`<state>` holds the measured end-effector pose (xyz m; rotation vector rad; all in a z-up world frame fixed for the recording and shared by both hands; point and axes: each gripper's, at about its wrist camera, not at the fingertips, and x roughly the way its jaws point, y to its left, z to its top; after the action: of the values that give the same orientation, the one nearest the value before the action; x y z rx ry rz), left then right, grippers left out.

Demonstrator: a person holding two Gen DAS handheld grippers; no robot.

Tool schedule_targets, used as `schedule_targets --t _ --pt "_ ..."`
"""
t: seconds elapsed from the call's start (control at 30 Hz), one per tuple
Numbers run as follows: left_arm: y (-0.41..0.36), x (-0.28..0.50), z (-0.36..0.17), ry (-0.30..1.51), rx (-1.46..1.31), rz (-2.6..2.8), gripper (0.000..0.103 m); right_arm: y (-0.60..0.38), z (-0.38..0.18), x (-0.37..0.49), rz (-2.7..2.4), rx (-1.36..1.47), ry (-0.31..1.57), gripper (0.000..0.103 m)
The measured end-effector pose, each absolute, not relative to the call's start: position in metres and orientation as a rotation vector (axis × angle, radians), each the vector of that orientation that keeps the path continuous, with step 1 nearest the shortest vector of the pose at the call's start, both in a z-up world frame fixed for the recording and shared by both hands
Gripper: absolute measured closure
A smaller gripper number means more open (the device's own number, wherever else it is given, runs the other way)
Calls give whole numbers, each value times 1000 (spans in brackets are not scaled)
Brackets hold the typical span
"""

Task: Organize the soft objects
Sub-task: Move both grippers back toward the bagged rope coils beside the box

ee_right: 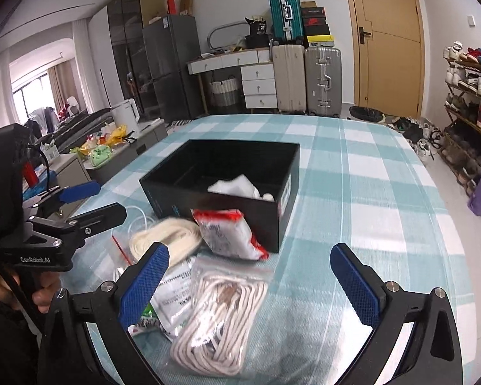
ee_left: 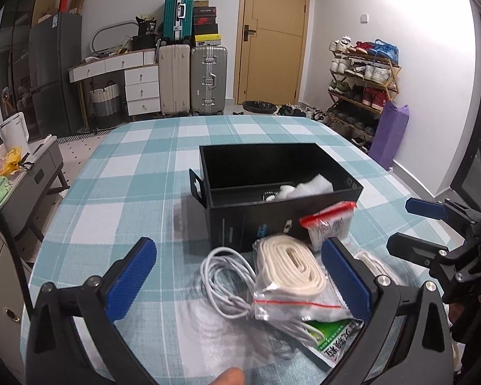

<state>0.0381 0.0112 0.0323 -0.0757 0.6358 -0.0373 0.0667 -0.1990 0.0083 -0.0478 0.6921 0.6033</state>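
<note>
A black box (ee_left: 240, 224) (ee_right: 282, 215) stands on the checked tablecloth with white cloth (ee_left: 308, 186) (ee_right: 237, 186) inside. In front of it lie a bag of flat white strap (ee_left: 290, 264) (ee_right: 173, 237), a loose white cable (ee_left: 223, 276), a red-topped packet (ee_left: 332, 221) (ee_right: 224, 234), a bag of white cord (ee_right: 221, 317) and a green packet (ee_left: 332, 340). My left gripper (ee_left: 240, 276) (ee_right: 93, 200) is open above the cable and strap bag. My right gripper (ee_right: 253, 285) (ee_left: 410, 224) is open over the cord bag. Neither holds anything.
The table (ee_left: 138, 173) (ee_right: 368, 192) carries a blue-white checked cloth. Beyond it stand suitcases (ee_left: 192, 77), a white desk (ee_left: 128, 73), a door (ee_left: 272, 35) and a shoe rack (ee_left: 362, 80). A side cabinet with clutter (ee_left: 22, 173) is at the left.
</note>
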Motion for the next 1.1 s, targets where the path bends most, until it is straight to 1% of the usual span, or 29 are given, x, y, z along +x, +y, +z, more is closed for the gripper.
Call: schedule_targets --t 0.73,1.1 --pt "-8 22 22 669 -6 -52 0 -195 -25 52 602 -69 823 1" --pt "-12 27 20 687 4 -59 0 -187 -38 54 596 -113 875 1"
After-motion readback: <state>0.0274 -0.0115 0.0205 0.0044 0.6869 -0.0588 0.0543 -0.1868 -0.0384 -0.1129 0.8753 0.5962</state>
